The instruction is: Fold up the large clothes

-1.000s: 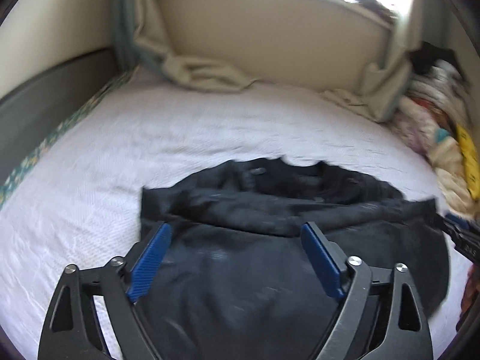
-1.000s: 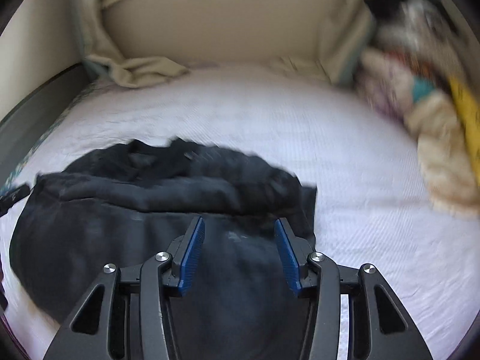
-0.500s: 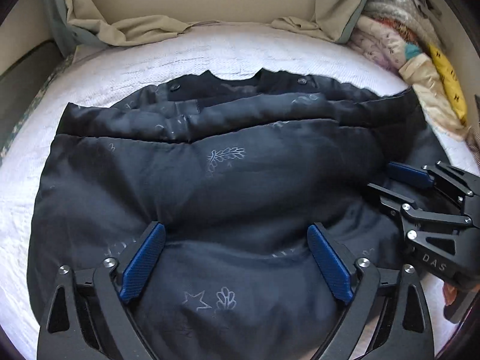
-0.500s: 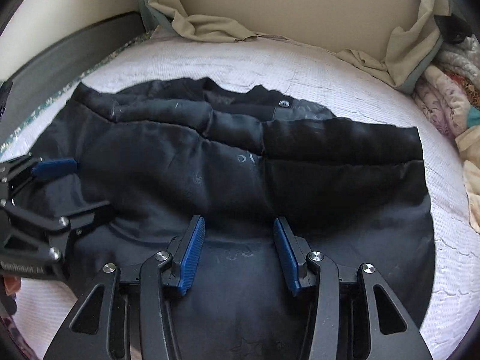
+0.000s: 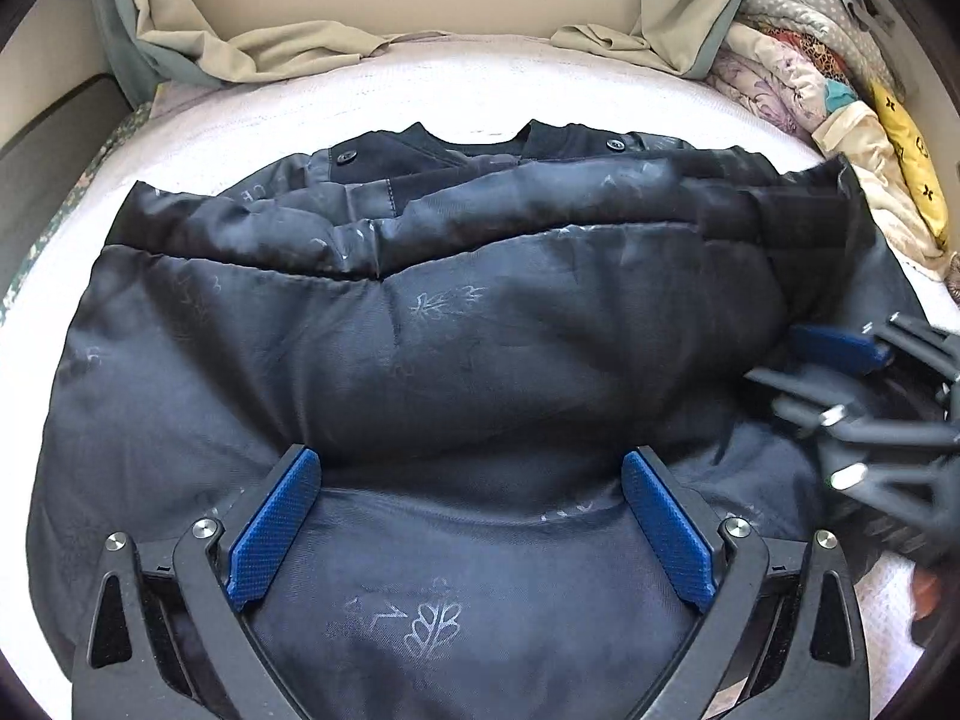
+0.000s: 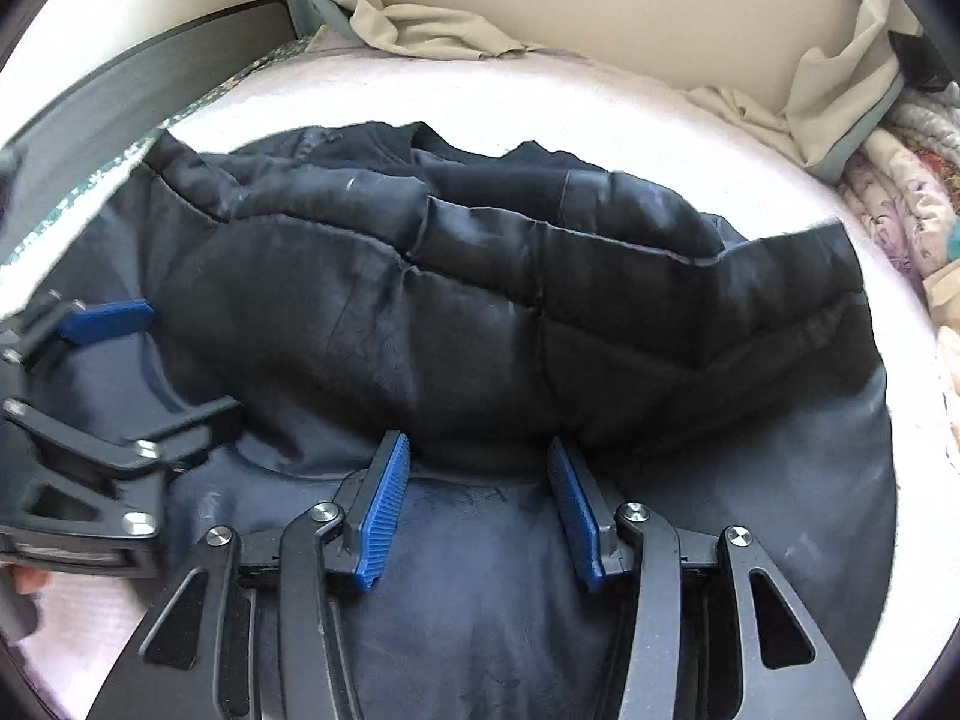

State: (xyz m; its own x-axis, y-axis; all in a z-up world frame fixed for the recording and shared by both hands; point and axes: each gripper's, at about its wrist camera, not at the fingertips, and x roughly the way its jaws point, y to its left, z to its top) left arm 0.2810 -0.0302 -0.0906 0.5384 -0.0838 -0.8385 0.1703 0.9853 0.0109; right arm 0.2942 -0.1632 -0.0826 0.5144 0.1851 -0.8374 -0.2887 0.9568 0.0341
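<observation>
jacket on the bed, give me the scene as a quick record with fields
garment: dark quilted jacket, lying spread on the bed, faint leaf prints
surface: white bedspread
left gripper: open wide, over the jacket's near part, jaws just been opening, nothing clamped
right gripper: open, narrower gap, over the jacket
background: beige cloth, pile of patterned textiles at the far right
</observation>
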